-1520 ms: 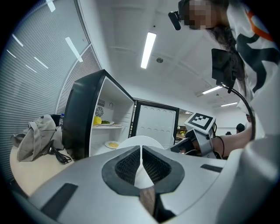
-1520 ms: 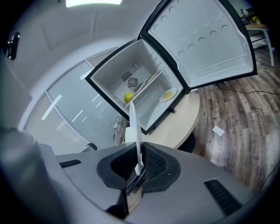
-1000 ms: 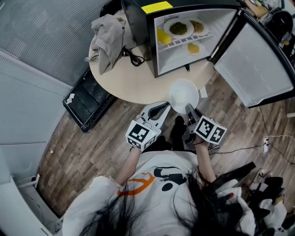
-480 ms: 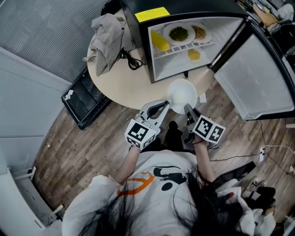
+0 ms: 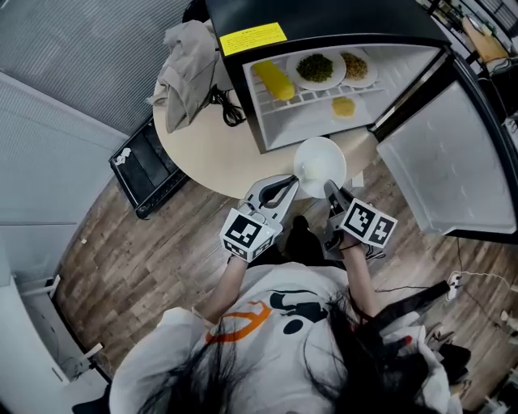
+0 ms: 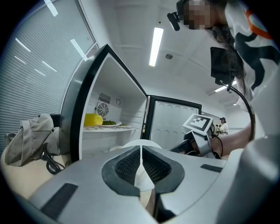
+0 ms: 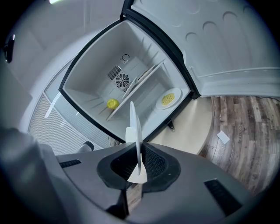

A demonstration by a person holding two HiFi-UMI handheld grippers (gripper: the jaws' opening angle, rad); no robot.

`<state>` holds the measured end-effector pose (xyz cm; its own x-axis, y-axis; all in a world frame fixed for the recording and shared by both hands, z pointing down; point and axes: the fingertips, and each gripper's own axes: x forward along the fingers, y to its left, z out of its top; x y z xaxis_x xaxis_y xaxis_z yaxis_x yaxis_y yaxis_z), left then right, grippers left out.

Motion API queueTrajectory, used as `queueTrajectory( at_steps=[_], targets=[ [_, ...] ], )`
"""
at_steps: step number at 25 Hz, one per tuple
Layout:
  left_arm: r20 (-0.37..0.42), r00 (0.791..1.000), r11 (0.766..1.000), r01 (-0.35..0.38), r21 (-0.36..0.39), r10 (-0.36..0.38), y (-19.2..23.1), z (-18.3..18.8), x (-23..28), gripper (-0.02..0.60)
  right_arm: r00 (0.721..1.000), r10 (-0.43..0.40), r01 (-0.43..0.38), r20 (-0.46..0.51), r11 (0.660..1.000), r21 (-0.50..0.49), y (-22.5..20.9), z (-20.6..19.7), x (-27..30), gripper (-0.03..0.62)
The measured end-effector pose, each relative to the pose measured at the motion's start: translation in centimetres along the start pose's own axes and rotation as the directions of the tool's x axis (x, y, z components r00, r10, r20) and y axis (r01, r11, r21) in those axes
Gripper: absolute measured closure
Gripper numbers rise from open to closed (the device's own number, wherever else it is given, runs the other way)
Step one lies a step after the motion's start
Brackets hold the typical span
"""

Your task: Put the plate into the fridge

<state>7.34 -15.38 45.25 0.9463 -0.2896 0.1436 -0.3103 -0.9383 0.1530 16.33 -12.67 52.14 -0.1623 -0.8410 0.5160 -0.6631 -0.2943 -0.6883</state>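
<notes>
Wood floor [image 5: 137, 267], round pale table [image 5: 218, 154] ahead w/ a small fridge [image 5: 324, 20] on it, door [image 5: 441, 154] swung out to the right.

Nearest: L gripper [image 5: 287, 186] & R gripper [image 5: 330, 191], side by side in front of the person. Both are nipped nearly shut on the plate [image 5: 320, 164], L on its left rim, R on its near-right rim. Each gripper view shows thin white rim pinched btwn the pads. Plate is white, empty, approx level, hanging over the table's near edge, not yet inside.

Key relation: the fridge opening lies straight ahead of the plate & faces the person, so the move looks like a plain push fwd, away from the body. Neither arm is clearly nearer; plate sits btwn them. In the R gripper view the rim, edge-on, points into the interior.

Inside, the shelf [image 5: 307, 95] already carries a yellow item [image 5: 273, 79], greens [image 5: 316, 66] & one more dish. Below it sits a small dish [image 5: 343, 106] to the right; the bare base left of that is prob. the spot. Risk, I'd guess: rim clipping the shelf front if the plate tilts.

Far left on the table: grey bag [image 5: 190, 65] & cable [image 5: 227, 105], well off the path.
</notes>
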Motion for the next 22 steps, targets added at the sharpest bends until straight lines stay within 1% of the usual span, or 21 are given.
queueTrajectory(
  at_steps=[7, 13, 17, 22],
  targets=[
    [0.002, 0.998, 0.998, -0.056, 0.002, 0.056, 0.7, 0.5, 2.6, 0.571, 0.999, 0.027, -0.028, -0.043, 0.999, -0.017, -1.3, 2.5, 1.3, 0.563],
    [-0.001, 0.993, 0.993, -0.115, 0.006, 0.115, 1.1, 0.7, 3.6, 0.571, 0.995, 0.060, -0.063, -0.084, 0.998, -0.027, -2.0, 3.9, 2.6, 0.563],
    [-0.008, 0.987, 0.987, -0.162, 0.005, 0.162, 1.5, 0.6, 3.9, 0.571, 0.990, 0.084, -0.088, -0.114, 0.996, -0.032, -2.0, 4.6, 3.7, 0.563],
    [-0.031, 0.973, 0.974, -0.227, 0.002, 0.227, 2.1, -0.1, 3.6, 0.571, 0.982, 0.117, -0.124, -0.149, 0.992, -0.037, -1.8, 5.3, 5.3, 0.563]
  ],
)
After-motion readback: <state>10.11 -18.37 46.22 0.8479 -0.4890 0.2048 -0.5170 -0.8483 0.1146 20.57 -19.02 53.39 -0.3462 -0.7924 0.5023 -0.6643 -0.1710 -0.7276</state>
